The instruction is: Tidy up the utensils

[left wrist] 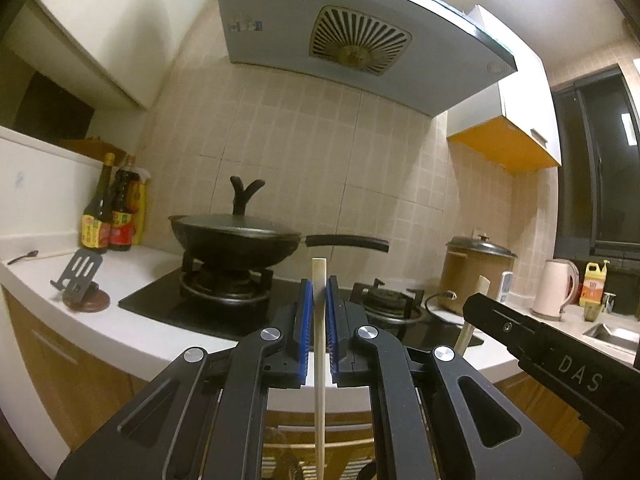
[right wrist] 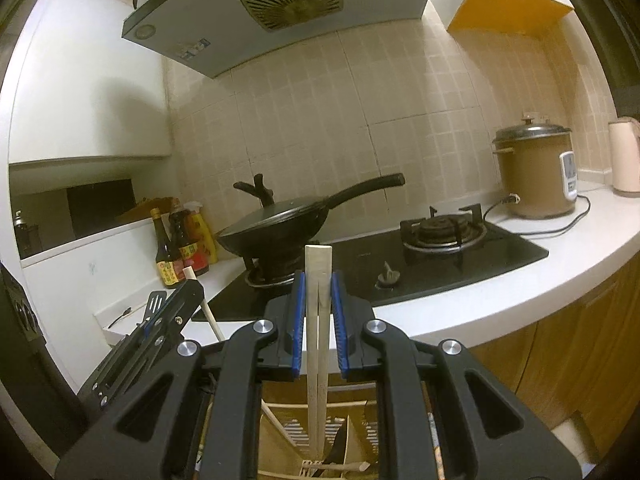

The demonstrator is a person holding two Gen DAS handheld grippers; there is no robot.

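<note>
My left gripper (left wrist: 319,286) is shut on a pale chopstick (left wrist: 319,344) that stands upright between its blue pads. My right gripper (right wrist: 318,282) is shut on a pair of pale chopsticks (right wrist: 318,320), also upright. The right gripper shows at the right of the left wrist view (left wrist: 532,340). The left gripper shows at the lower left of the right wrist view (right wrist: 160,320). Below the grippers lies a slatted utensil tray (right wrist: 304,432) with more utensils. A black slotted spatula (left wrist: 80,272) rests on a round stand and a small spoon (left wrist: 24,257) lies on the counter.
A lidded black wok (left wrist: 236,236) sits on the left burner of the black gas hob (right wrist: 440,256). Sauce bottles (left wrist: 114,212) stand at the wall. A rice cooker (right wrist: 534,172) and a pale kettle (left wrist: 556,288) stand to the right. The range hood (left wrist: 340,36) hangs above.
</note>
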